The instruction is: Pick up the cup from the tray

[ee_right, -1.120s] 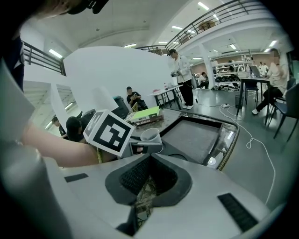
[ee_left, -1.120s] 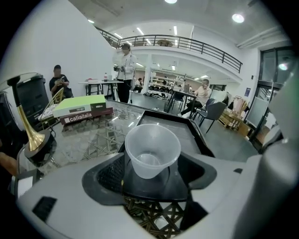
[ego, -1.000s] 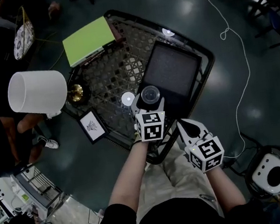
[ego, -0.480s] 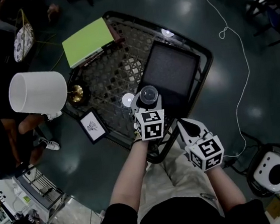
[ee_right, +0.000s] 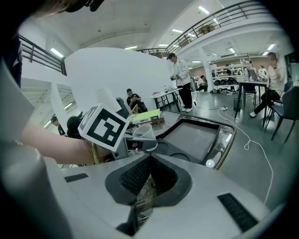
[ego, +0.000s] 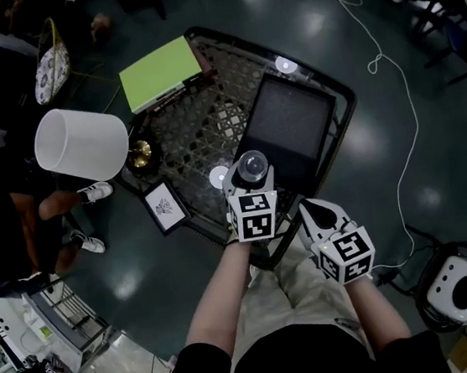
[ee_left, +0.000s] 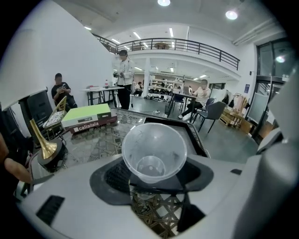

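A clear plastic cup (ego: 252, 167) sits between the jaws of my left gripper (ego: 253, 177), at the near left corner of the black tray (ego: 289, 120). In the left gripper view the cup (ee_left: 153, 154) faces me mouth first, and the black pads (ee_left: 114, 177) press on its lower sides. The tray (ee_left: 194, 135) lies just behind it. My right gripper (ego: 314, 208) hangs to the right, off the table's near edge. Its jaws (ee_right: 148, 179) are shut with nothing in them. From there the cup (ee_right: 142, 133) shows beside the left gripper's marker cube.
The tray rests on a glass table with a dark lattice top (ego: 192, 127). On the table are a green book (ego: 160, 70), a white lampshade (ego: 80, 144), a brass piece (ego: 139, 155), a small picture frame (ego: 166, 206) and a white disc (ego: 219, 176). A cable (ego: 387, 61) crosses the floor.
The head view has shifted a little. My left gripper stays round the cup at the tray's near corner. The right gripper has not moved.
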`<action>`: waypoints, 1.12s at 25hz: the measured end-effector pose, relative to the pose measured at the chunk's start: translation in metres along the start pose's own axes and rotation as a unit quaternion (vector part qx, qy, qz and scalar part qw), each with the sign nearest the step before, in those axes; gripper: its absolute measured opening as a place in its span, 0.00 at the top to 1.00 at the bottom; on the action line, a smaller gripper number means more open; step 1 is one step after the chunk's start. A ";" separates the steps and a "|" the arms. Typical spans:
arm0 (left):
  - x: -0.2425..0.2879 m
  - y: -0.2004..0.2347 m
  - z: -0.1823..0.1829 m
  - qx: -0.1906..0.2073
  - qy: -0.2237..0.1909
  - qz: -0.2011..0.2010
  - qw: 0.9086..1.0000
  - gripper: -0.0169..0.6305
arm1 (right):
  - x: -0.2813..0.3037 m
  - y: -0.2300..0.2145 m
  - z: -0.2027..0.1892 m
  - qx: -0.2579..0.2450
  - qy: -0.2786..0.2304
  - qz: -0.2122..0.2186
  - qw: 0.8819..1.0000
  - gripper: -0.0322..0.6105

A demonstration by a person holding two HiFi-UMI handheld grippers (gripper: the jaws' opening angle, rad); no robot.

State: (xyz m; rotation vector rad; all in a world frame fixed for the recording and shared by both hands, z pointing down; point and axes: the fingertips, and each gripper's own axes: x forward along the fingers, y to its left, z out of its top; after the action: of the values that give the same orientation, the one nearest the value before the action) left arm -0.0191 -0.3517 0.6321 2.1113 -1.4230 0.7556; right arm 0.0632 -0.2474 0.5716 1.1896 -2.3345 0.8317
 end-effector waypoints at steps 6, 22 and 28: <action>-0.025 -0.006 0.001 0.002 -0.007 -0.007 1.000 0.53 | -0.006 0.013 0.005 -0.009 -0.008 0.001 1.000 0.93; -0.101 -0.021 0.012 -0.018 -0.043 -0.019 0.999 0.53 | -0.025 0.033 0.022 -0.031 -0.033 0.004 0.999 0.93; -0.128 -0.022 0.015 -0.019 -0.054 -0.020 0.998 0.53 | -0.031 0.042 0.029 -0.043 -0.037 0.010 0.998 0.93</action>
State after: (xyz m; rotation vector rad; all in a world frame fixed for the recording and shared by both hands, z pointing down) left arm -0.0348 -0.2683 0.5322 2.1740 -1.4353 0.6020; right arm 0.0439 -0.2289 0.5183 1.1822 -2.4199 0.6973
